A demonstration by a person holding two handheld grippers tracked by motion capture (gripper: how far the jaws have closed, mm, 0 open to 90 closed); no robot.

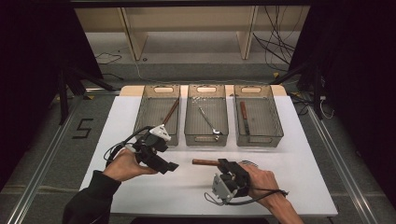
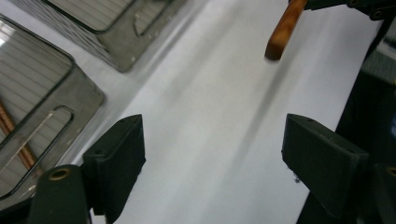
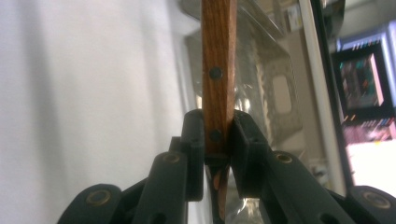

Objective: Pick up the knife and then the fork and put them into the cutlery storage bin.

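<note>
The right gripper [image 1: 223, 164] has its jaws clamped tight on the wooden handle of a fork [image 3: 218, 70], holding it just above the white table [image 1: 289, 163] in front of the middle bin [image 1: 206, 115]. The left gripper [image 1: 172, 166] sits wide open with nothing between its jaws, near the handle's end but apart.

The left gripper [image 1: 171, 166] is a black blocky tool with a grey three-cornered plate on top and a black cable looping behind it. Its fingers [image 2: 116, 161] are thick matte black blocks on black links pinned with brass-coloured rivets. The right gripper [image 1: 222, 163] is black too, with a pale grey housing and a thin black cable. A dark long sleeve [image 1: 91, 198] covers the person's forearm behind the left gripper.
</note>
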